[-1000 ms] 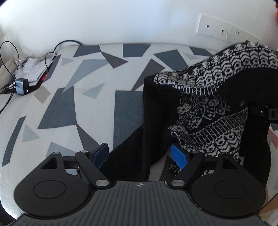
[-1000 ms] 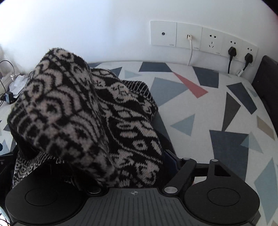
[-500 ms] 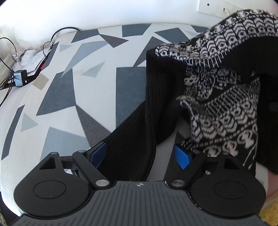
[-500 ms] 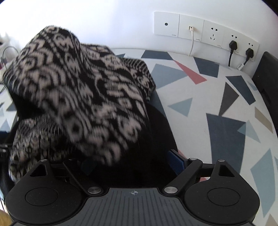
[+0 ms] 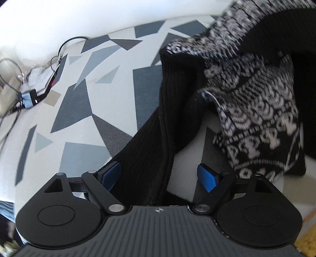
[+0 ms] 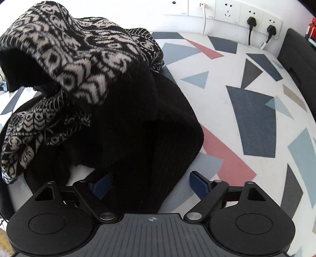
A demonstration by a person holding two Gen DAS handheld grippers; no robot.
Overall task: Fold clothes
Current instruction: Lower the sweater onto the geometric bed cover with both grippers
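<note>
A black-and-white patterned knit sweater [image 5: 254, 110] with a black ribbed hem [image 5: 150, 150] lies bunched on the patterned tabletop [image 5: 83, 110]. My left gripper [image 5: 159, 177] stands open over it. The ribbed hem runs between its blue pads [image 5: 110, 176], and the right pad is clear of the cloth. In the right wrist view the sweater [image 6: 79, 53] is heaped at the left, with its black ribbed part [image 6: 158, 138] curving down between the jaws. My right gripper [image 6: 151, 184] is closing around that black fabric, with its right pad [image 6: 199, 185] still apart from it.
The tabletop [image 6: 246, 110] carries grey, blue and pink triangles. Wall sockets [image 6: 250, 13] with two black plugs sit at the back. A dark box-like object [image 6: 296, 55] stands at the far right. Cables and a small blue charger block [image 5: 28, 97] lie at the table's left edge.
Both grippers have sunk closer to the sweater. The patterned heap has slid off the right gripper's front toward the left, baring the black ribbed part between its jaws. The left view has tilted.
</note>
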